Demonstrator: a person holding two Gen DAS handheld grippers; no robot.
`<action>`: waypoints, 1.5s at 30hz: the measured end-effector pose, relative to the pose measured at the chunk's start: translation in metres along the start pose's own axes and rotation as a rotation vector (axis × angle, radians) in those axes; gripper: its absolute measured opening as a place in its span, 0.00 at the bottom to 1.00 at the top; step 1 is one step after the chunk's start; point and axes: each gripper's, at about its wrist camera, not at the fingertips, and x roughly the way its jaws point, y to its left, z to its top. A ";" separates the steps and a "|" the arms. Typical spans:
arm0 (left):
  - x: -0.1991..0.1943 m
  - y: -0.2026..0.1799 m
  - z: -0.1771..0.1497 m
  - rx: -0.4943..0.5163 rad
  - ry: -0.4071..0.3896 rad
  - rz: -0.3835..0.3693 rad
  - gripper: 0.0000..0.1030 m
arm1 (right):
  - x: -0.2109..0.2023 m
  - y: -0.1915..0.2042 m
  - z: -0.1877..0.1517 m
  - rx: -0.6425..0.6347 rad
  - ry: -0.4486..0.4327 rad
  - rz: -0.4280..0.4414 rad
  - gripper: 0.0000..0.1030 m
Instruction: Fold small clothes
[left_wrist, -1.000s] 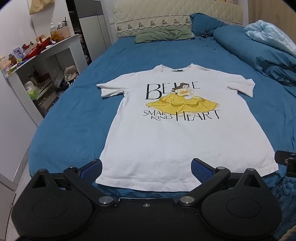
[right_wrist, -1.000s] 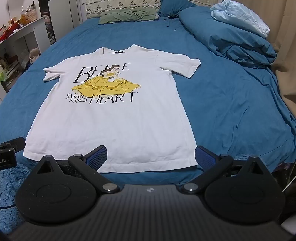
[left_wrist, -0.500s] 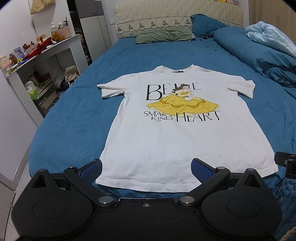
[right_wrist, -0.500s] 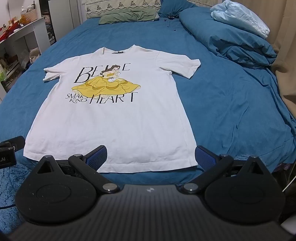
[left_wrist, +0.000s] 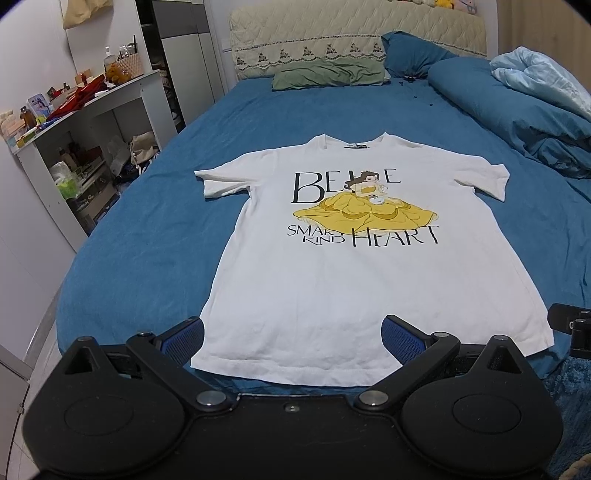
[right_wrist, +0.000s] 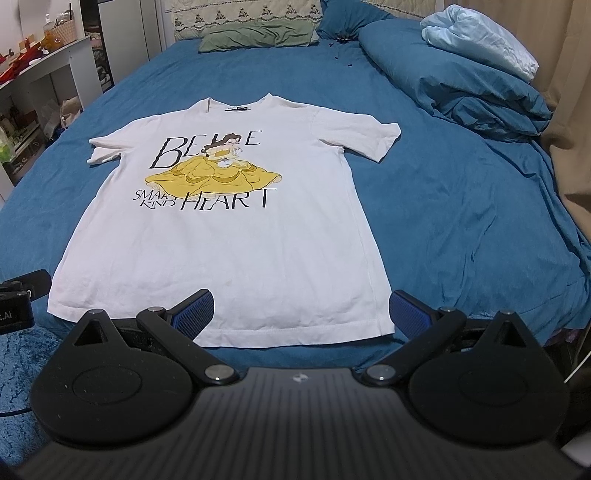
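I have the white T-shirt (left_wrist: 369, 273) flat, print up, on the blue bed (left_wrist: 147, 243), its long axis running from hem to collar straight away from me — the left gripper (left_wrist: 291, 332) and right gripper (right_wrist: 301, 310) hang wide open at its hem's corners, equally near.

Both claws, left claw (left_wrist: 292, 334) and right claw (right_wrist: 301, 311), are matte black with blue ribbed pads (left_wrist: 400, 336) and silver pivot screws (right_wrist: 381, 371).
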 end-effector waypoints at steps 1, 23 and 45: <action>0.000 0.000 0.000 -0.001 0.000 0.001 1.00 | 0.000 0.000 0.000 0.001 -0.001 0.000 1.00; -0.002 0.002 0.003 -0.007 -0.009 -0.006 1.00 | 0.000 0.001 0.000 -0.001 -0.004 -0.002 1.00; -0.005 0.002 0.003 -0.008 -0.015 -0.006 1.00 | -0.001 0.001 0.000 -0.001 -0.008 -0.002 1.00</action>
